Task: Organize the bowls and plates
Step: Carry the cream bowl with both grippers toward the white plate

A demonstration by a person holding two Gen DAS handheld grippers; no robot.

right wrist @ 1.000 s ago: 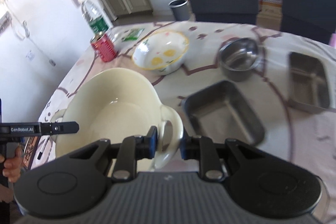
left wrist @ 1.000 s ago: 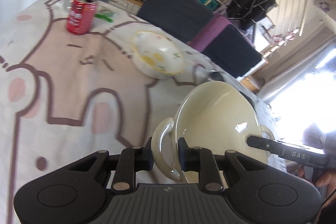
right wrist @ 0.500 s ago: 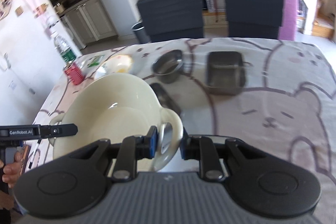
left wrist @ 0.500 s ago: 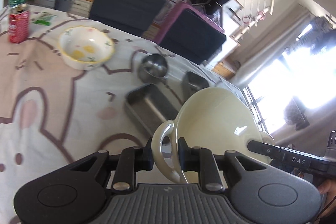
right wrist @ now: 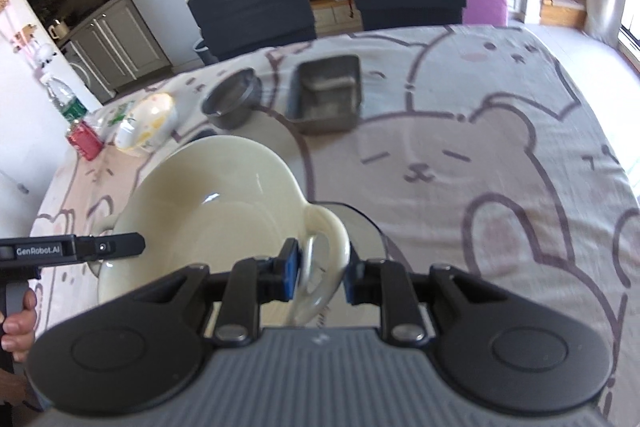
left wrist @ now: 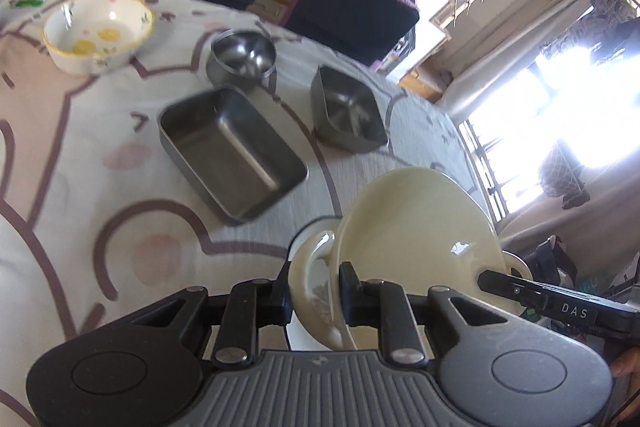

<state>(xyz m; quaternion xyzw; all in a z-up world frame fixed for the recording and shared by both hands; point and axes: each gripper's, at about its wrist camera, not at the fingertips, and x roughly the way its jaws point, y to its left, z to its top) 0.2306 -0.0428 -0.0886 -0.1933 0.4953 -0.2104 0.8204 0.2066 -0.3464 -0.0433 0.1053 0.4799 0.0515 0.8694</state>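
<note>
Item: cream two-handled bowl, carried clear of the surface between both tongs.

Hold: left tongs clenched on one loop handle; right tongs clenched on the opposite handle. A grip on each handle looks chosen to keep so wide a vessel balanced (one handle alone would likely let it swing). The bowl tilts in the left view, its empty inside facing the camera.

Position: over the near side of the surface, towards the window end as the left view shows it; not set down.

Other stock on the surface:
- flowered bowl, far left, upright, empty.
- round steel bowl, beside it.
- large steel tray, nearest of the steel pieces to the carried bowl.
- small steel tray, just beyond the large tray towards the window.
- red can and water bottle, far left edge, well apart from the bowl.

Open room: the right-hand stretch of the bear-print cloth in the right view is bare, and reads as the likeliest landing place. The surface's edge curves off towards the window at the right, so a set-down there wants care. Two dark chairs stand along the far edge, clear of the path.
</note>
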